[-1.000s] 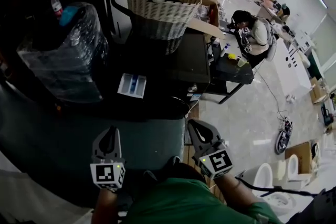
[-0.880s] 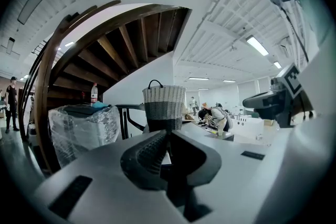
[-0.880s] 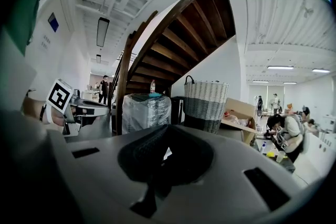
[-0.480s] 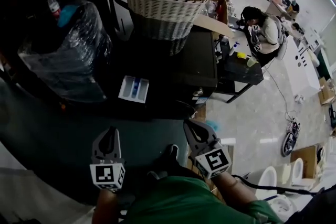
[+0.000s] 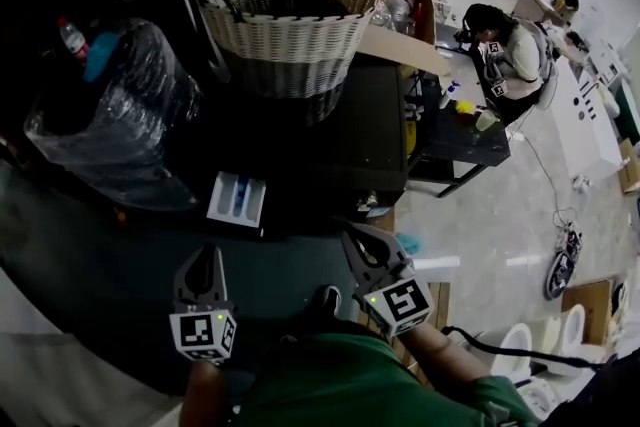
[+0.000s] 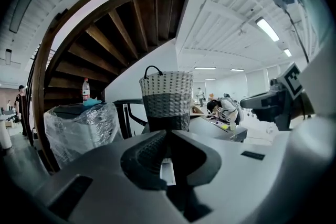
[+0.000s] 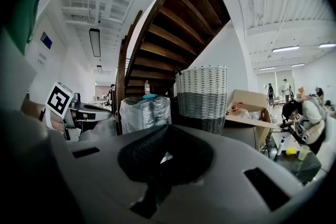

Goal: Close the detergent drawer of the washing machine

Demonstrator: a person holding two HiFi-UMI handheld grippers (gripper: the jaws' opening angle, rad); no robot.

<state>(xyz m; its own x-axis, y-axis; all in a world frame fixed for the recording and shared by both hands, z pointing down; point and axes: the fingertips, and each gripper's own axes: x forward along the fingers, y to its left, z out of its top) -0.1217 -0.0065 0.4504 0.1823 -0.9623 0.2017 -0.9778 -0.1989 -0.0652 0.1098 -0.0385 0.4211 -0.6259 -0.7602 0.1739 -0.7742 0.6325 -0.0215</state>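
Jaws of the left gripper (image 5: 205, 257) and the right gripper (image 5: 355, 240) are pressed together and hold nothing. The white plastic detergent drawer with blue insert (image 5: 237, 201) sticks out past the front edge of the dark washing machine (image 5: 350, 125), apart from both grippers, with open dark floor (image 5: 100, 265) between. A woven wicker basket (image 5: 285, 25) stands on the machine's top, and a plastic-wrapped bundle (image 5: 120, 115) stands near the drawer's left side.

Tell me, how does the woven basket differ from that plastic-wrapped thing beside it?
The woven basket is pale above with a dark band below; the plastic-wrapped thing is shiny and crinkled. The basket is open-topped with two handles; the wrapped thing carries a bottle on top. Both stand upright.
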